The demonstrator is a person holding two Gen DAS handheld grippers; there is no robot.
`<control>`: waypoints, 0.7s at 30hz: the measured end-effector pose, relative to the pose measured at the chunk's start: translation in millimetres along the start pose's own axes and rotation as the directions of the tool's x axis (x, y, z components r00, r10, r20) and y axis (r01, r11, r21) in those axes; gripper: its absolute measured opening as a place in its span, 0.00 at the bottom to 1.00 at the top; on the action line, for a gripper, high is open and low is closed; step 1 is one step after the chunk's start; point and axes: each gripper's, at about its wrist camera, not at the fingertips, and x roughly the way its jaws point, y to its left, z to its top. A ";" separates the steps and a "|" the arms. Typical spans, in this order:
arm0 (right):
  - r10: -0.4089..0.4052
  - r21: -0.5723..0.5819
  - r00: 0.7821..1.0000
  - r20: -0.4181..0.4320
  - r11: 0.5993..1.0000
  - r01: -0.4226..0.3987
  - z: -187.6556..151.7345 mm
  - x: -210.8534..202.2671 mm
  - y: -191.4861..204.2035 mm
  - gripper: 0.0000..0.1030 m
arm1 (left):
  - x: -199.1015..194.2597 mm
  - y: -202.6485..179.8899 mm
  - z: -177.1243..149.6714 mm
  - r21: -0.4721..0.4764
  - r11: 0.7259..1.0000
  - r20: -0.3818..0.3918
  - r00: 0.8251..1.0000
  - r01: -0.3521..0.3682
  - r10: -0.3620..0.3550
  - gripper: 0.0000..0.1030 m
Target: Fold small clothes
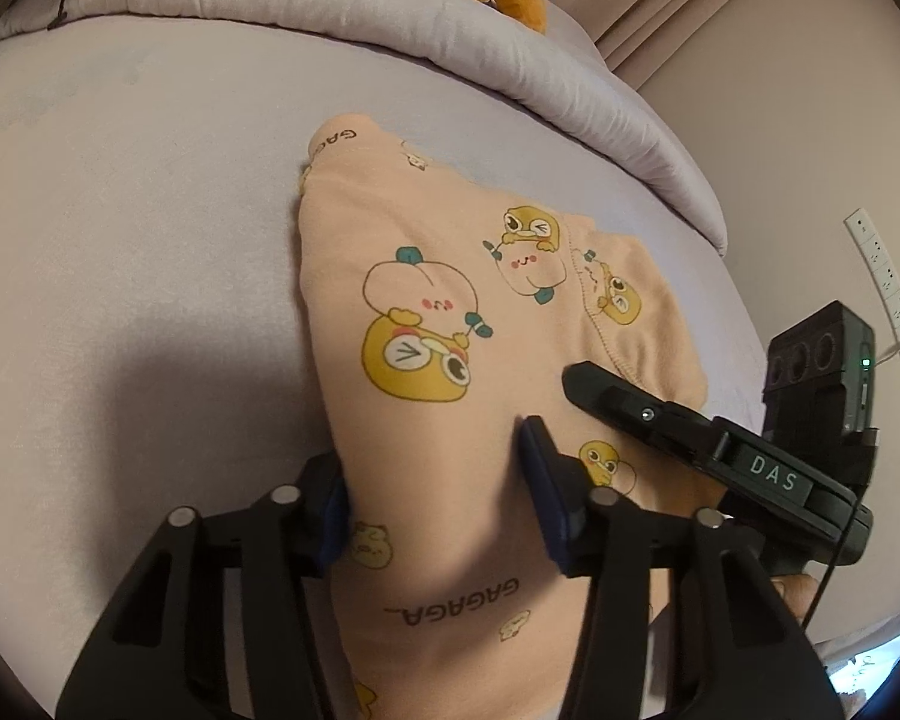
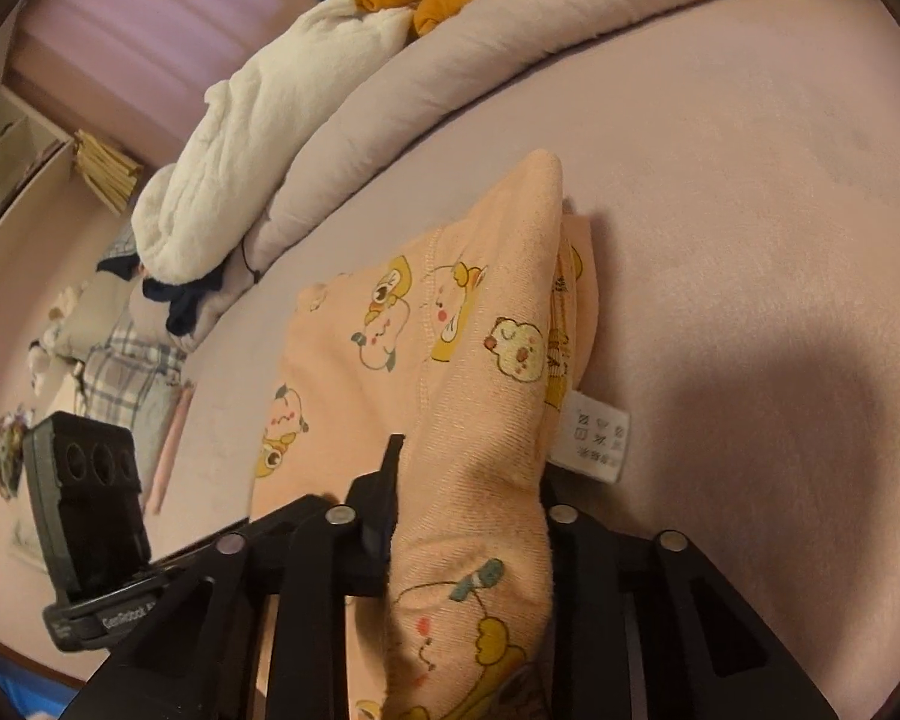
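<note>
Item: small peach-orange knit cotton garment printed with yellow cartoon ducks and "GAGAGA" lettering [image 1: 450,324], lying on the pale lilac bed sheet [image 1: 120,210]. Its near portion is rising off the sheet into both grippers; its far portion is resting flat, running away from the cameras toward the rolled lilac-grey quilt [image 1: 330,6] along the bed's far side.

Left gripper [image 1: 432,480]: the blue-padded fingers [image 1: 540,480] are standing apart with a wide span of cloth bulging between them. Whether the pads are actually pinching the fabric cannot be told.

Right gripper [image 2: 468,516]: the jaws are gripping a thick bunched fold of the same garment, which is standing up as a ridge running forward along the fingers. A white care label [image 2: 597,438] is hanging just beside it, on the right.

Governing relation: the garment's long axis is running straight ahead of both grippers, near edge lifted, far edge down. The two grippers are sitting side by side on the near edge, the right one just beside the left in the left wrist view [image 1: 582,381]. Judgement: the coming fold calls for carrying that edge forward over the flat part.
</note>
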 end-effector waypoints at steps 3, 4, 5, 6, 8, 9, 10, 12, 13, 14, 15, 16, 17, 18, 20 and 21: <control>-0.011 -0.018 1.000 0.018 1.000 0.011 -1.9 -4.0 5.6 0.24 | -0.8 -4.1 -0.5 0.013 1.000 0.010 1.000 -0.016 0.015 0.36; -0.020 -0.026 1.000 0.024 0.999 0.021 -2.7 -6.0 8.3 0.24 | -2.1 -5.7 -0.8 0.021 1.000 0.013 1.000 -0.020 0.020 0.33; -0.026 -0.033 0.999 0.030 0.999 0.027 -3.5 -7.5 10.9 0.23 | -2.2 -8.5 -1.7 0.030 0.999 0.017 1.000 -0.026 0.025 0.31; -0.029 -0.041 0.999 0.038 0.999 0.031 -4.7 -9.9 14.2 0.23 | -4.3 -10.7 -2.2 0.039 0.999 0.022 0.999 -0.029 0.029 0.28; -0.028 -0.056 0.999 0.047 0.998 0.030 -7.4 -14.1 20.8 0.23 | -9.3 -14.8 -4.9 0.055 0.998 0.026 0.999 -0.035 0.033 0.27; -0.027 -0.064 0.998 0.049 0.997 0.031 -8.9 -16.1 24.1 0.23 | -12.0 -15.8 -6.7 0.058 0.998 0.026 0.999 -0.035 0.033 0.26; -0.028 -0.076 0.998 0.051 0.997 0.032 -11.4 -19.7 28.4 0.23 | -15.0 -16.4 -10.6 0.063 0.997 0.027 0.999 -0.035 0.033 0.26; -0.028 -0.092 0.998 0.054 0.995 0.033 -16.3 -24.2 35.2 0.23 | -22.3 -17.7 -17.3 0.067 0.997 0.028 0.999 -0.031 0.029 0.26; -0.026 -0.100 0.998 0.056 0.995 0.031 -19.9 -28.2 38.5 0.23 | -25.7 -17.8 -20.0 0.066 0.997 0.028 0.999 -0.026 0.024 0.26; -0.024 -0.103 0.998 0.057 0.994 0.029 -22.9 -30.8 40.5 0.23 | -29.3 -18.7 -23.3 0.064 0.998 0.029 0.999 -0.023 0.021 0.26; -0.020 -0.105 0.998 0.059 0.994 0.026 -26.0 -34.4 42.7 0.23 | -31.8 -20.4 -25.2 0.064 0.998 0.029 0.999 -0.019 0.017 0.26; -0.014 -0.107 0.998 0.062 0.994 0.021 -29.6 -38.9 45.0 0.23 | -34.6 -22.5 -26.7 0.066 0.998 0.032 0.999 -0.016 0.014 0.26; -0.012 -0.109 0.998 0.064 0.994 0.019 -31.6 -41.6 47.0 0.23 | -38.6 -25.4 -30.1 0.067 0.998 0.035 0.999 -0.014 0.011 0.26; -0.008 -0.112 0.998 0.067 0.994 0.015 -34.9 -45.7 49.7 0.23 | -43.8 -27.6 -33.4 0.071 0.997 0.039 0.999 -0.012 0.009 0.26; 0.003 -0.116 0.997 0.075 0.993 0.005 -41.7 -54.8 53.9 0.23 | -54.4 -34.0 -40.1 0.081 0.997 0.050 0.999 -0.011 0.007 0.26; 0.008 -0.119 0.997 0.079 0.993 0.001 -44.7 -59.3 56.7 0.23 | -60.4 -37.2 -44.0 0.088 0.996 0.056 0.998 -0.011 0.006 0.26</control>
